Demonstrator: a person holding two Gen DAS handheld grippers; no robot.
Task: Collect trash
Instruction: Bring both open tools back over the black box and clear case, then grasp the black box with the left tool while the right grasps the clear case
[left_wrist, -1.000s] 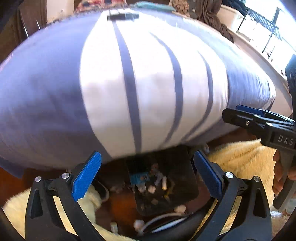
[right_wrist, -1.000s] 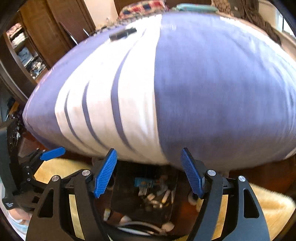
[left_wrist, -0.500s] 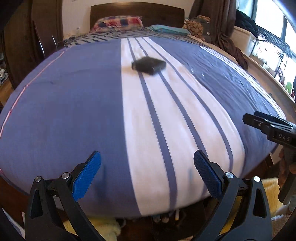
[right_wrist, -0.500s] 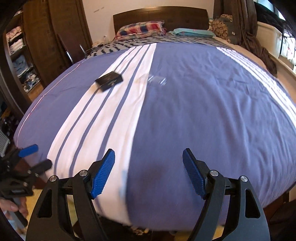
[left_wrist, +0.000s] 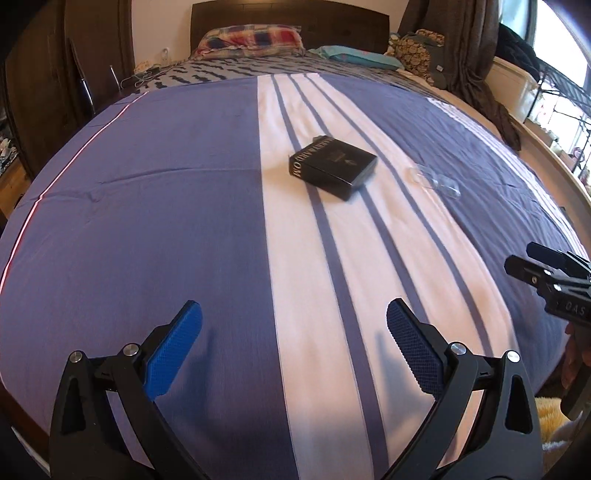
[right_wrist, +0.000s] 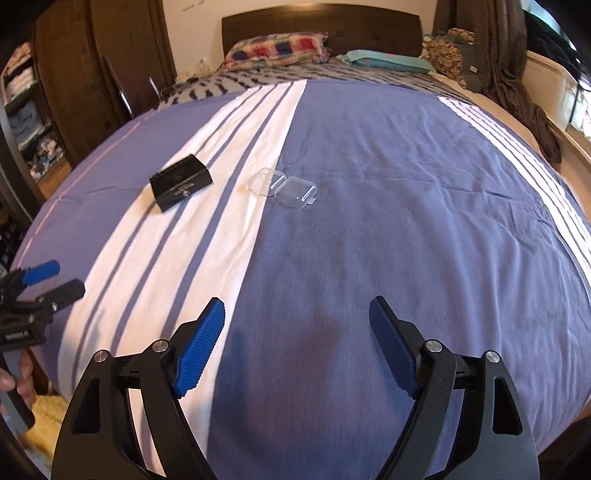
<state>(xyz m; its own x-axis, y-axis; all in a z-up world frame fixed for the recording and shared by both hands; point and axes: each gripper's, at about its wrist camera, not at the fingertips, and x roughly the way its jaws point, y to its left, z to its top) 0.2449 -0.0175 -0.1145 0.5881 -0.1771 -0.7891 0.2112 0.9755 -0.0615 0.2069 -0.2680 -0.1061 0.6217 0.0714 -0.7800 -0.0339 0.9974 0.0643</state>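
My left wrist camera sits just over the foot edge of the bed (left_wrist: 166, 206), tilted down and facing along the cover toward the headboard (left_wrist: 288, 22), with the left gripper (left_wrist: 293, 345) filling the bottom of its view. My right wrist camera looks from the same foot edge, a little further toward the window-side edge, facing the same way. Both views share the striped middle of the bed, the black box (left_wrist: 332, 166) and the clear plastic case (right_wrist: 282, 188), both well away from the lenses. Each camera catches the other gripper at its side border: the right gripper (right_wrist: 297, 345) at the left view's right edge.
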